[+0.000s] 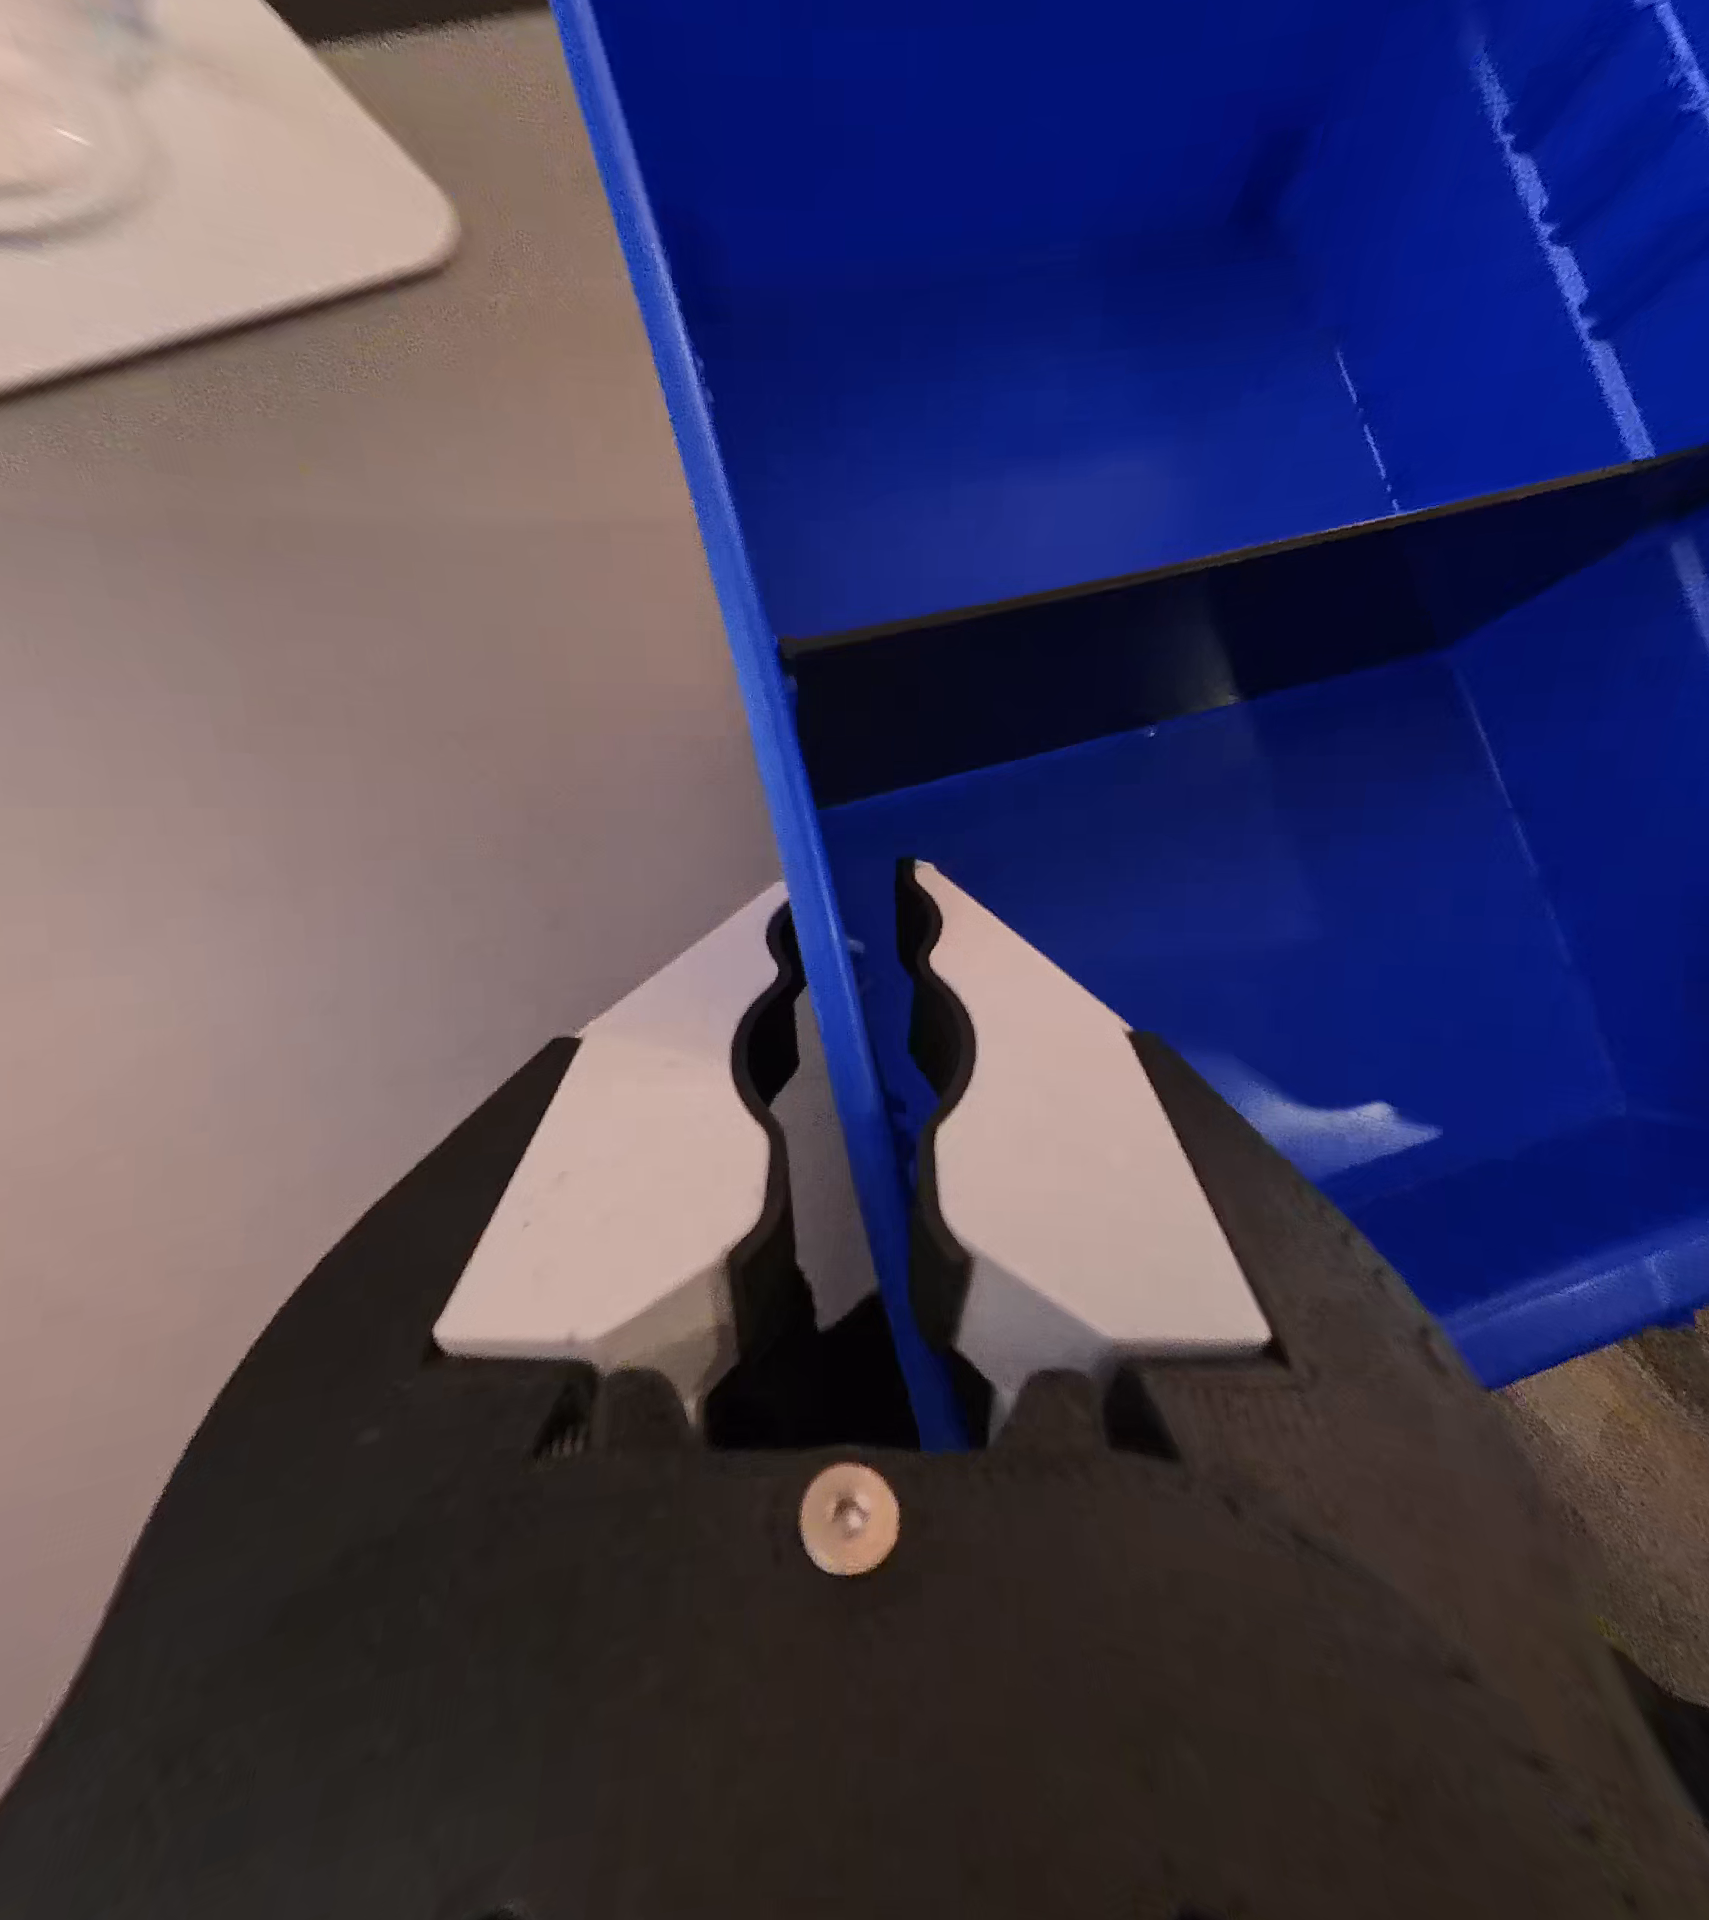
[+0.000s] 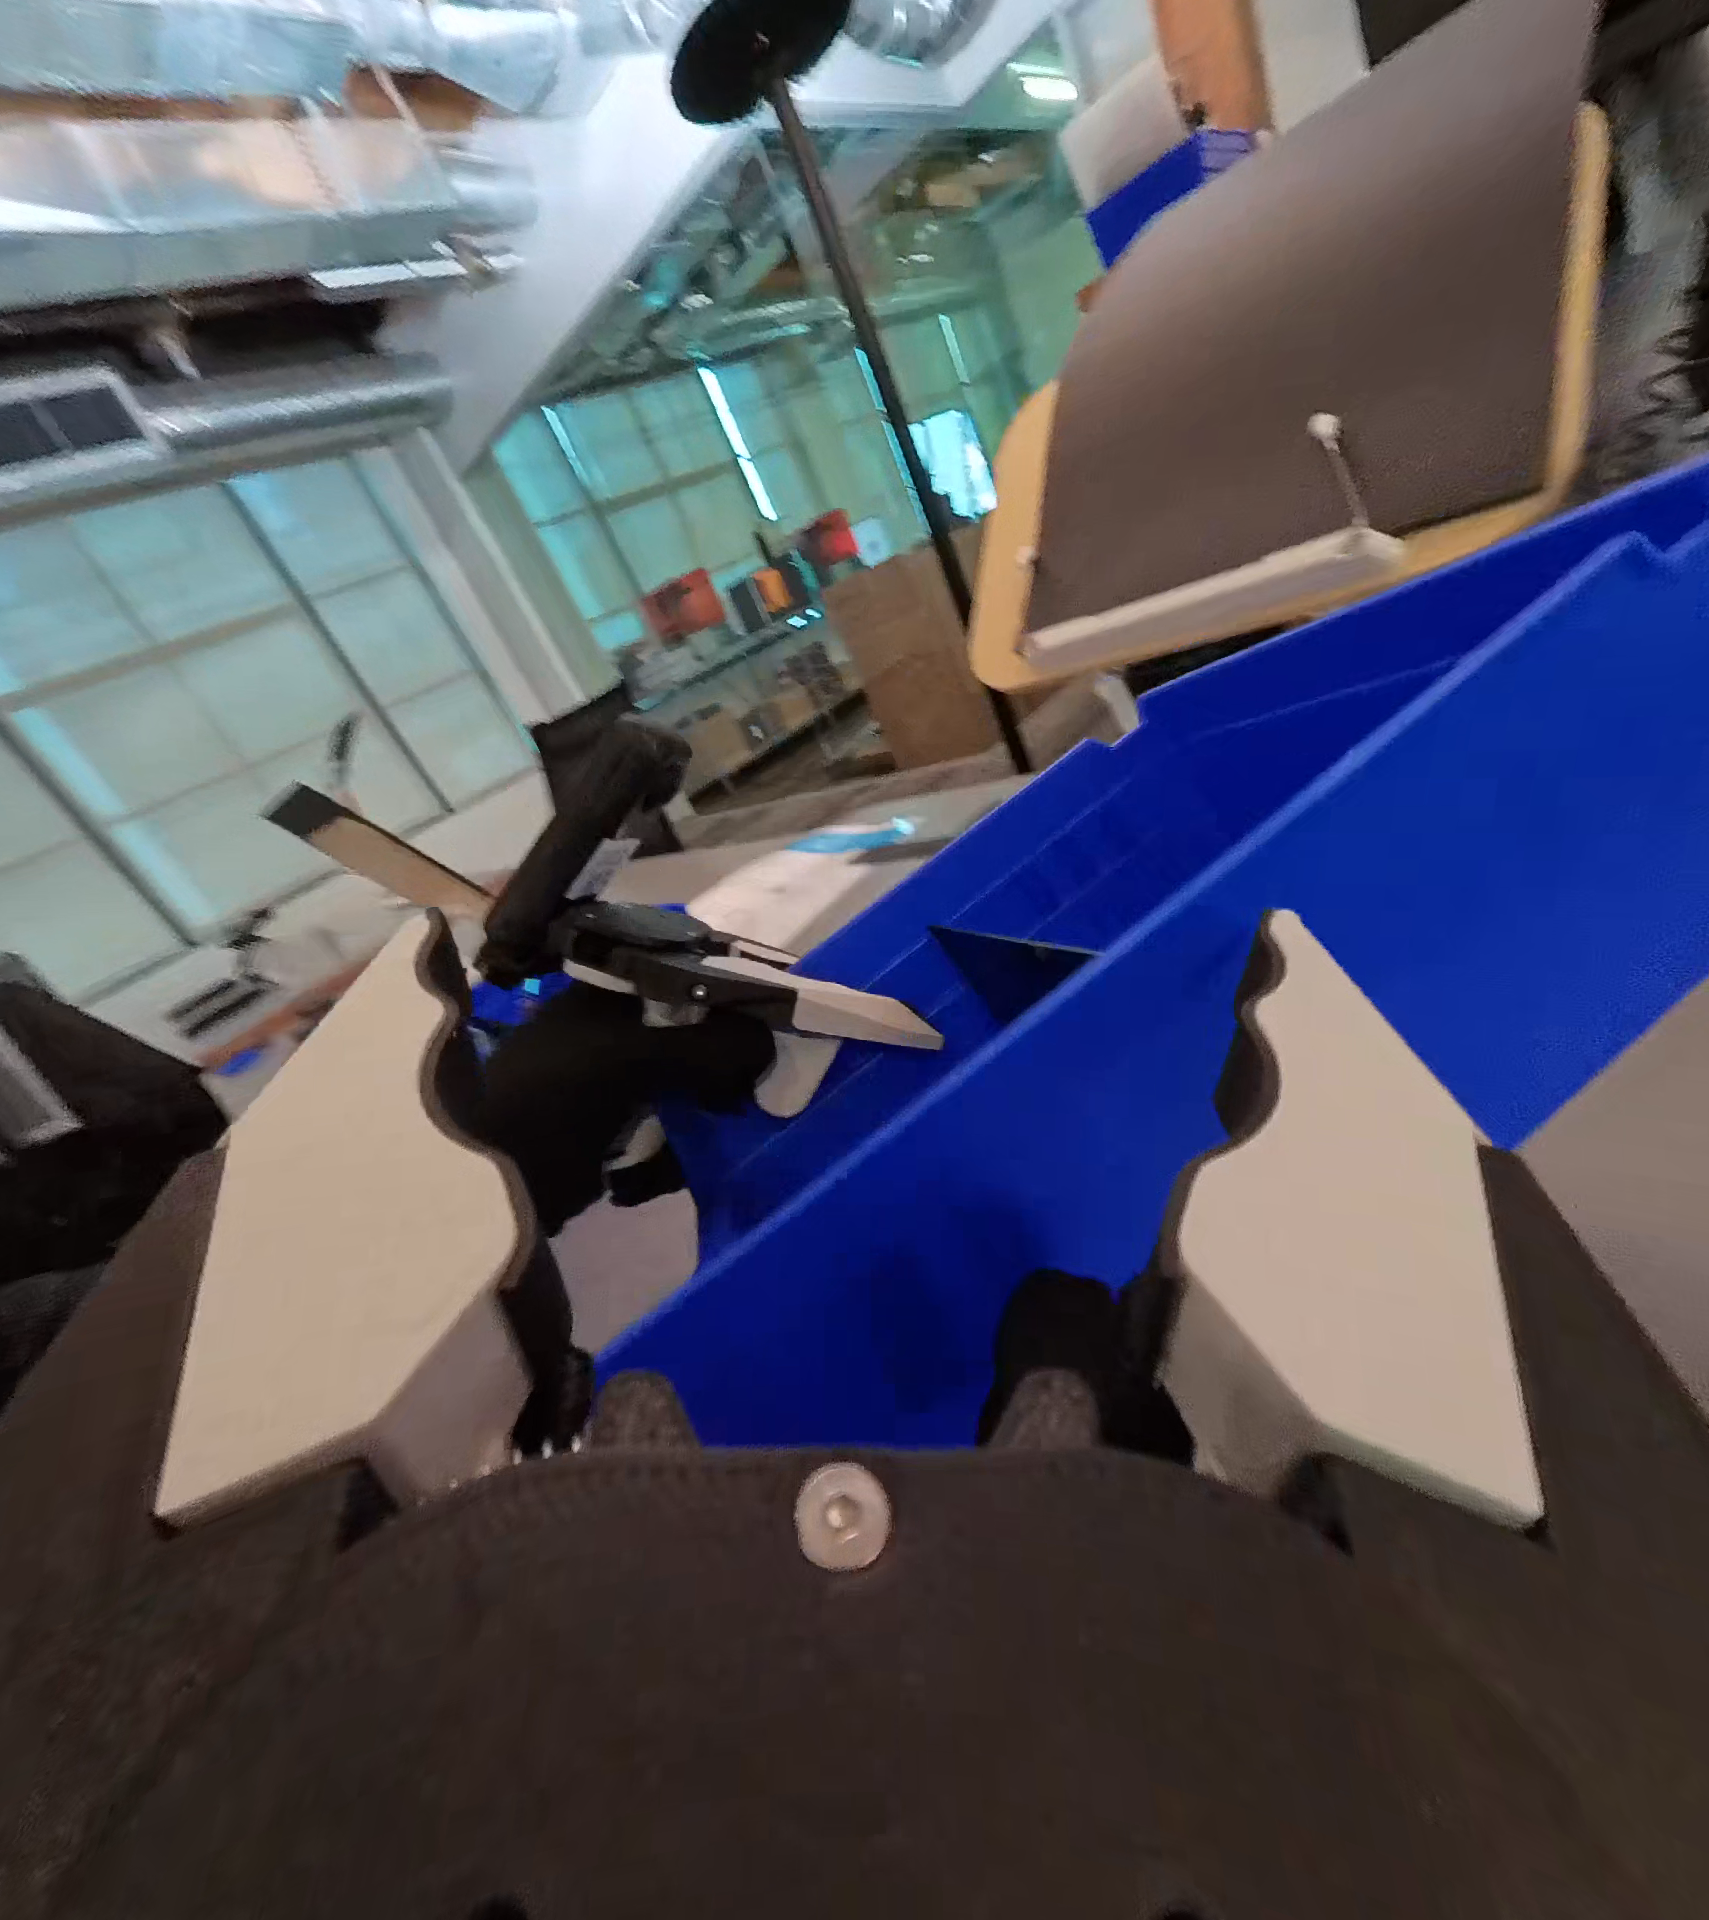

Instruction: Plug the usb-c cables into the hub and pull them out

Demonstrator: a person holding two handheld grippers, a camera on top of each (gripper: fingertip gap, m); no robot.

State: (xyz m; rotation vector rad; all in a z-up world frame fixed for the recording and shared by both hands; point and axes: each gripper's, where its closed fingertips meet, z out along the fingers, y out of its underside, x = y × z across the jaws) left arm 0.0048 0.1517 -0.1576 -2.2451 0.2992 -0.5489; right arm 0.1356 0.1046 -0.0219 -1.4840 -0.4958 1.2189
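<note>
In the left wrist view, a white mat (image 1: 206,229) lies at the upper left on the grey worktop (image 1: 310,675), with something clear and blurred on it. At lower centre my left hand-held gripper (image 1: 845,914) is narrowed onto the side wall of one blue bin (image 1: 1245,312): one finger outside the wall, one inside. I count one black divider (image 1: 1245,582) across the bin, making two compartments in view. The upper one looks empty; the lower one shows only a pale patch near its lower wall, which I cannot identify. I see no cables and no hub in this view.

In the right wrist view, my right hand-held gripper (image 2: 850,935) stands wide, its two fingers spread either side of the bin's (image 2: 1452,883) outer wall, touching nothing that I can tell. Left of centre, the left hand-held gripper (image 2: 860,1023) shows farther off at the bin's far wall. At the upper right, a dark board (image 2: 1297,364) with a pale edge sits behind the bin. The cables and hub are not visible here either.
</note>
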